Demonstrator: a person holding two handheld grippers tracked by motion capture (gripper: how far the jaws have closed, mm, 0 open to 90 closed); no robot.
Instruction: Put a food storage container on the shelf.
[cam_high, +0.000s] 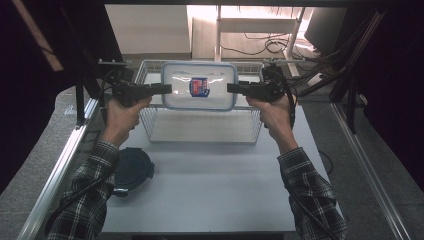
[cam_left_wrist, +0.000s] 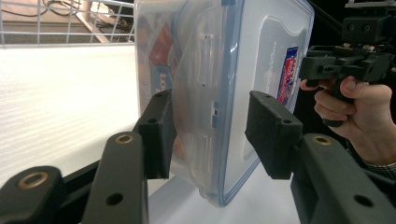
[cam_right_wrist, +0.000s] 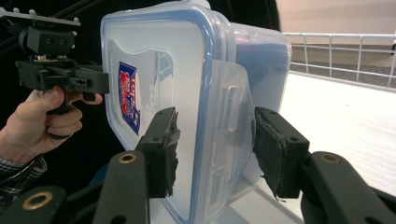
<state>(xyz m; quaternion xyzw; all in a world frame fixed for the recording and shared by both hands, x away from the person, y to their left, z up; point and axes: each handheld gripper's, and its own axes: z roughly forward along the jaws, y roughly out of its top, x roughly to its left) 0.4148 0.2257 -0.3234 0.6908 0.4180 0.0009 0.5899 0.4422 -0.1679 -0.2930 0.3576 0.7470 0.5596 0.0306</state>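
High view shows you carrying the lidded container (cam_high: 199, 85) above the wire basket (cam_high: 202, 127), left hand-held gripper (cam_high: 167, 88) and right hand-held gripper (cam_high: 231, 88) each straddling an end latch without visibly clamping, seemingly keeping it level.

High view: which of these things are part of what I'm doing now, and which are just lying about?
In the job:
clear lidded box, held between both grippers
left gripper
right gripper
wire basket, under the box (probably)

Lying about:
dark round lid on the table
cables on the floor beyond
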